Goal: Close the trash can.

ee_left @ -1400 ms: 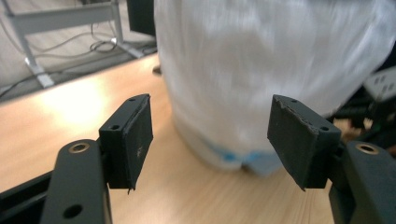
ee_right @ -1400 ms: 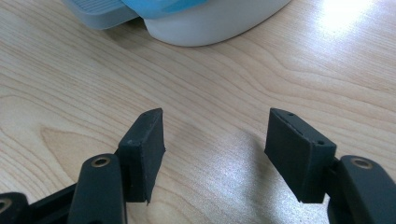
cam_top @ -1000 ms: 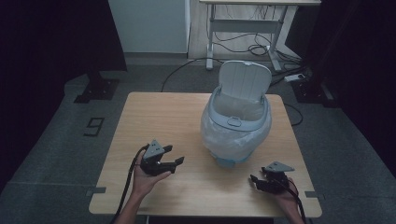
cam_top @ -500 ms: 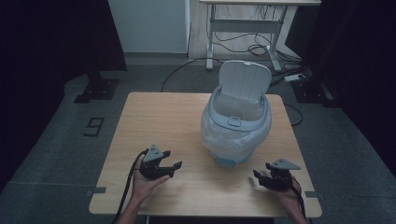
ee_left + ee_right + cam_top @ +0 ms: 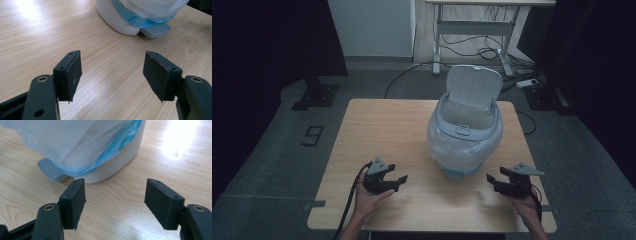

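A pale grey pedal bin with a thin white plastic liner bag (image 5: 464, 145) stands on the light wooden worktop (image 5: 382, 125), a little toward its right edge and about midway between the far and near edges. Its flip lid (image 5: 474, 86) is tipped up and back, and the bag's mouth is folded out over the rim, with a blue band of the liner (image 5: 117, 150) hanging down around the white base. The grey foot pedal (image 5: 155, 29) juts toward the near edge.

The left claw (image 5: 387, 178) sits low by the near edge, left of the bin, jaws spread wide with nothing between them. The right claw (image 5: 502, 182) is near the near right corner, also wide open and empty.

Compared with a second ago, both claws have slid slightly back toward the near edge and settled lower, the left one drifting away from the bin's base. The bin, lid and bag look unmoved. To my eye, that reads as a pause at a resting stance: either the liner has just been fitted and the hands are backing off, or they are lining up, one on each side, to take hold of the bag's hanging skirt. Neither claw touches the bin, so any work on the bag is yet to start.
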Demonstrator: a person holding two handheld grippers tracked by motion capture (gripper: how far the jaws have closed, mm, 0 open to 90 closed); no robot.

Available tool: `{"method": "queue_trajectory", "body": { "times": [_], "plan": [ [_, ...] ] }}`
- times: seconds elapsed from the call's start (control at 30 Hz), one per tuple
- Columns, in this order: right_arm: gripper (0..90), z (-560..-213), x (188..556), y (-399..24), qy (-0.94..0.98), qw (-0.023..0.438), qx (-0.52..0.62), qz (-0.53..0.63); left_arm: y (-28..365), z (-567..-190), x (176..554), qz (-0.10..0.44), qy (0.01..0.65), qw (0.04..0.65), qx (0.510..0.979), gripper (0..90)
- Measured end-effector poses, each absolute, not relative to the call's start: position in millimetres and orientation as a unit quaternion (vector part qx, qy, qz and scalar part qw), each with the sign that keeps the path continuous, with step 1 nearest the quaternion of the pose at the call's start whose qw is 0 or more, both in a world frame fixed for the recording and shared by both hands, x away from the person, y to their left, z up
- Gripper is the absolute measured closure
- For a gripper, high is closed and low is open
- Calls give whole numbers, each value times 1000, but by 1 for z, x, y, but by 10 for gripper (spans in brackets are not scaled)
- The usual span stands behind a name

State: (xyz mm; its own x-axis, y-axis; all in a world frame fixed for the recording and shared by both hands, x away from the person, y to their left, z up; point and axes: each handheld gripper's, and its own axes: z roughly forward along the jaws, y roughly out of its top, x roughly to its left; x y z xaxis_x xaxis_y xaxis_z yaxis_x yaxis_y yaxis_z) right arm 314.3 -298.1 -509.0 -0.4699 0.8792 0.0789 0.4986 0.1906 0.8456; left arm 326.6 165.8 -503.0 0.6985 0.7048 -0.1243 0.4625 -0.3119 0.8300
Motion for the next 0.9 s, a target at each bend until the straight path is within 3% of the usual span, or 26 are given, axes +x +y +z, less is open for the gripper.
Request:
{"method": "queue_trajectory", "body": {
  "times": [0.9],
  "plan": [
    [331, -431, 330, -310, 715, 245, 447, 479, 164, -508, 328, 122, 367, 454, 803, 317]
  ]
}}
